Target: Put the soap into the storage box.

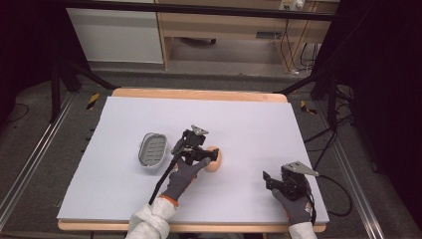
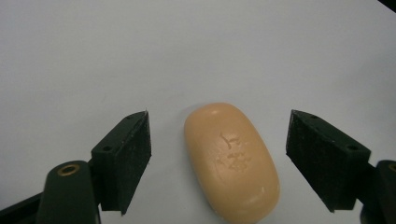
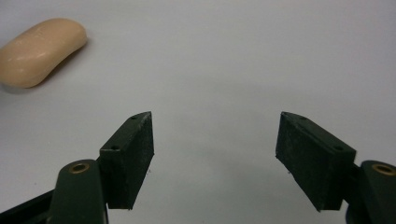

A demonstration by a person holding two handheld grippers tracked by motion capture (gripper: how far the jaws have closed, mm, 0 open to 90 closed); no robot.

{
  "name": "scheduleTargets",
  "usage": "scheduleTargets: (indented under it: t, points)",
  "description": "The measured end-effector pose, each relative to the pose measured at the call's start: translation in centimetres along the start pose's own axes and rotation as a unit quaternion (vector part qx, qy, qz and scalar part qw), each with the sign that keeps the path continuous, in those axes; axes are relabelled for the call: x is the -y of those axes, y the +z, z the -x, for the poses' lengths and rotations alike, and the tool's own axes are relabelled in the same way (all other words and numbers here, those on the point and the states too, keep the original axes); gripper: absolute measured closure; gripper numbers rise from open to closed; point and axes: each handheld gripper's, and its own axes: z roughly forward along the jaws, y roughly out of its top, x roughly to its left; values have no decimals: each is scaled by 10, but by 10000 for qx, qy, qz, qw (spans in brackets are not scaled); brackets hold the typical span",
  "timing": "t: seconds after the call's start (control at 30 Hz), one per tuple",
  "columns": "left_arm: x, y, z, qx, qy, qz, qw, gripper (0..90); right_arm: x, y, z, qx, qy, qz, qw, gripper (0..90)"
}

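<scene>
Peach soap bar [image 2: 232, 161] lay flat on surface [image 1: 249, 119]; your left gripper [image 2: 218, 156] straddled it, jaws open, pads clear. Right gripper [image 3: 214, 154] idled open, well apart from soap; grey dish [image 1: 153, 149] waited beside it.

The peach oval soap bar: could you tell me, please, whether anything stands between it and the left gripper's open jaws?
Nothing visible does: the peach oval soap bar lies on bare white table between the left gripper's open jaws, untouched.
</scene>
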Motion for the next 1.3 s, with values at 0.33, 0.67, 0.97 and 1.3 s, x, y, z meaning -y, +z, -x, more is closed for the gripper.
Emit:
scheduleTargets:
  t: [0.33, 0.67, 0.97, 1.3]
  points:
    - [2, 12, 3, 44, -39, -204, 9998, 198, 0, 1, 0, -18, -48, -14, 10000, 279]
    - [4, 20, 4, 30, -92, -352, 9993, 183, 1, 2, -1, -46, -27, -28, 10000, 283]
    - [6, 28, 6, 26, -162, -485, 9987, 178, 1, 2, -2, -83, -23, -62, 9999, 286]
    - [8, 39, 7, 4, -206, -695, 9974, 177, 1, 3, -2, -76, -26, -65, 9999, 289]
